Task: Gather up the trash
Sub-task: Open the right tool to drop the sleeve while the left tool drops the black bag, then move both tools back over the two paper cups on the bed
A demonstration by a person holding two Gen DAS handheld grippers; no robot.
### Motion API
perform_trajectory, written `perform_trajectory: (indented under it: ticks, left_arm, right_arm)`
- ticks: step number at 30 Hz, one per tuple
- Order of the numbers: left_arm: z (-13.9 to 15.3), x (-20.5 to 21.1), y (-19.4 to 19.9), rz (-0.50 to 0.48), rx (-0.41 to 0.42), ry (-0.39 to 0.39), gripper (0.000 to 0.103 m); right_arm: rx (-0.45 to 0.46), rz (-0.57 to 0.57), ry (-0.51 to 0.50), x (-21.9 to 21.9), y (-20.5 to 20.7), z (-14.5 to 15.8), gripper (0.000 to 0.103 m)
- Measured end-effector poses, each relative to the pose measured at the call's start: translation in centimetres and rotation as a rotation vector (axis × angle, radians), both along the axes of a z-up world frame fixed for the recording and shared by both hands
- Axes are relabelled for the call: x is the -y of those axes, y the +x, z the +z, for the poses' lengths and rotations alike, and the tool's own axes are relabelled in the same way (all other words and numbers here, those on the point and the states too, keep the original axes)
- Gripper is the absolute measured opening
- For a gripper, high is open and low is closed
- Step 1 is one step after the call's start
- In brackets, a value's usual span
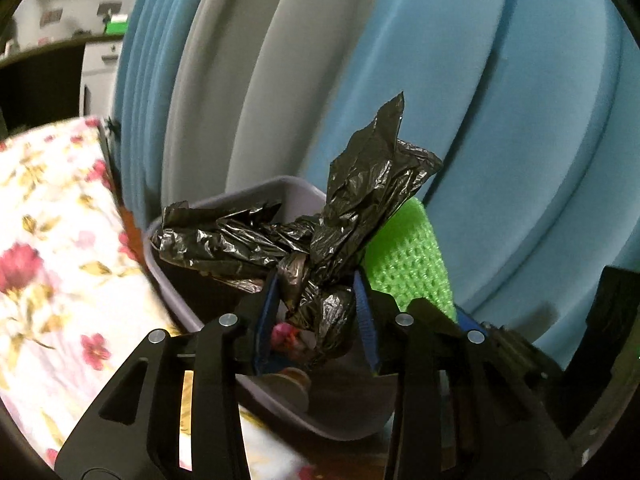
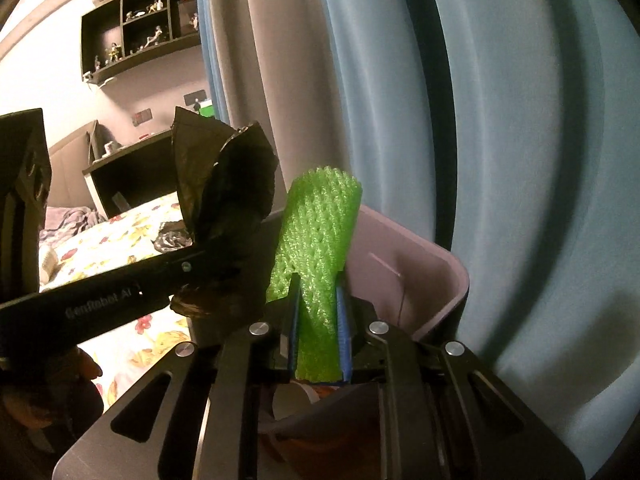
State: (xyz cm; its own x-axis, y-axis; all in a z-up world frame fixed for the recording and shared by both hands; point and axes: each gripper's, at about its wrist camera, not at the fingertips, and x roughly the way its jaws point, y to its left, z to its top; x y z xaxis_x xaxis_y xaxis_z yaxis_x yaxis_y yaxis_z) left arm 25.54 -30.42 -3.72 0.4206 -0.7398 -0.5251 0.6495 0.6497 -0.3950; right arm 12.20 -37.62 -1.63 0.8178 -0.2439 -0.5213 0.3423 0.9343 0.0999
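Note:
A crumpled black plastic bag (image 1: 340, 216) stands upright between the blue pads of my left gripper (image 1: 316, 280), which is shut on its knotted lower part. More black plastic (image 1: 216, 236) lies across the left rim of a pale lilac bin (image 1: 248, 196). My right gripper (image 2: 318, 284) is shut on a green foam net sleeve (image 2: 316, 232), held upright over the same bin (image 2: 432, 280). The left gripper's finger (image 2: 160, 276) and its bag (image 2: 228, 184) show on the left of the right wrist view. A paper cup (image 2: 292, 400) lies inside the bin.
Blue and grey curtains (image 1: 440, 80) hang right behind the bin. A bed with a floral cover (image 1: 52, 240) runs along the left. A dark wall shelf with figurines (image 2: 140, 28) and a desk (image 2: 132, 164) stand far back.

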Motion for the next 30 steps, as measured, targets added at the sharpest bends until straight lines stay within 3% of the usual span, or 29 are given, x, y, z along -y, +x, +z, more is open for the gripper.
perform_trajectory:
  ticks: [2,6,10,18,21,26,30]
  left_arm:
    - [-0.3,0.1,1.0,-0.007,-0.018,-0.004,0.040]
    - [-0.9,0.2,1.5,-0.010,-0.032,-0.015,0.063]
    - [-1.1,-0.3,1.9,0.007,-0.058,-0.036,0.083]
    - [-0.9,-2.8,1.5,0.116,-0.033,-0.011,0.094]
    - [-0.6,-4.2,0.9,0.185,0.000,0.021,0.097]
    - [-0.3,-7.7,-0.5,0.303,0.051,0.084,0.097]
    - [-0.3,-11.5,-1.1,0.405,0.065,0.125,0.097]
  right_arm:
    - [-0.007,0.000,0.001,0.0,0.3,-0.1,0.016]
    - [-0.015,-0.003,0.006,0.3,0.6,-0.5,0.020]
    - [-0.022,-0.006,0.010,0.4,0.9,-0.6,0.031]
    - [-0.006,-0.023,0.003,0.6,0.3,-0.4,0.047]
    - [0.005,-0.027,-0.003,0.5,-0.3,-0.2,0.057]
    - [0.035,-0.038,-0.007,0.1,-1.3,0.3,0.074]
    - [0.049,-0.029,0.006,-0.6,-1.8,0.5,0.079]
